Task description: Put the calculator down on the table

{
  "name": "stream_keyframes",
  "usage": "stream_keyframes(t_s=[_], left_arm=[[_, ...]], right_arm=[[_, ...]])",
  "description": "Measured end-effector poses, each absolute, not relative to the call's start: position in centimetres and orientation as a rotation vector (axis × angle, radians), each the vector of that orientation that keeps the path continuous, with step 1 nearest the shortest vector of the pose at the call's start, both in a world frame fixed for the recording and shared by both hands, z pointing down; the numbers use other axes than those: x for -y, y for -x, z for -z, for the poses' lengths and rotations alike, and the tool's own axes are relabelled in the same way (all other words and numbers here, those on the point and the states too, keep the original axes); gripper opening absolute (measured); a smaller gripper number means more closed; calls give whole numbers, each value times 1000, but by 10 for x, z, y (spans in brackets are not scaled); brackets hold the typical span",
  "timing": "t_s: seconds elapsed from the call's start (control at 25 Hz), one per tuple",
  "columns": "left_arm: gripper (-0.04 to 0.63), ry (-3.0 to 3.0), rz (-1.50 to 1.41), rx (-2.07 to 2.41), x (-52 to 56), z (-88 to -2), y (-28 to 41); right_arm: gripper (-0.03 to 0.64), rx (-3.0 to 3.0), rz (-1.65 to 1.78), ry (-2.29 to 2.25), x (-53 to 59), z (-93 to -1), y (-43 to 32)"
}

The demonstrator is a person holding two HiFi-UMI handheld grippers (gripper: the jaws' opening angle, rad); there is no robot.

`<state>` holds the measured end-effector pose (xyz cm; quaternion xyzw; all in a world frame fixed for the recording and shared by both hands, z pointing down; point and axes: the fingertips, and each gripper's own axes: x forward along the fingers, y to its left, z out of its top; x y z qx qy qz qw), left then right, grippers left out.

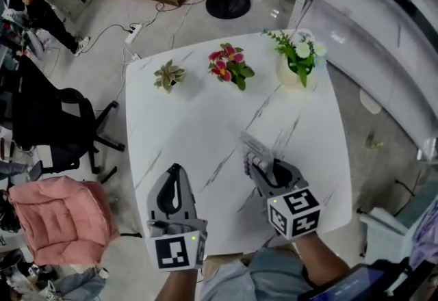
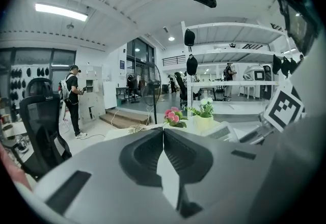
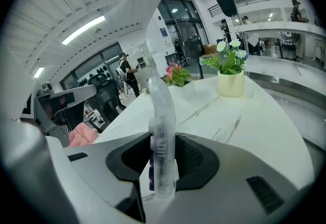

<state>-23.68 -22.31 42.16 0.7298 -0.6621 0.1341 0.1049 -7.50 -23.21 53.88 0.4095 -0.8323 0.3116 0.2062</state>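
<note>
Right tool point(image 1: 263, 171) squeezes a thin pale grey plastic calculator point(image 1: 253, 150) on its edge over the white marble desk point(image 1: 198, 122). Left tool point(image 1: 175, 171) is closed, holding nothing.

The pale grey calculator point(image 1: 252, 150), turned on its edge, is pinched at its near end by the right tongs point(image 1: 263, 169), over the bench's point(image 1: 205, 122) near right part, pointing toward the far edge.
</note>
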Motion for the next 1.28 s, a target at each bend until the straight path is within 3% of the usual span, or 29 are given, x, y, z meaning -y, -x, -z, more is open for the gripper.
stream_keyframes(t_s=[0.84, 1.28], left_arm=[[8, -2151, -423, 1892, 256, -441, 244], [8, -2152, -429, 1871, 262, -445, 245]], right_arm=[[152, 2194, -1401, -1186, 263, -573, 73], [170, 2167, -1289, -1217, 267, -582, 67]])
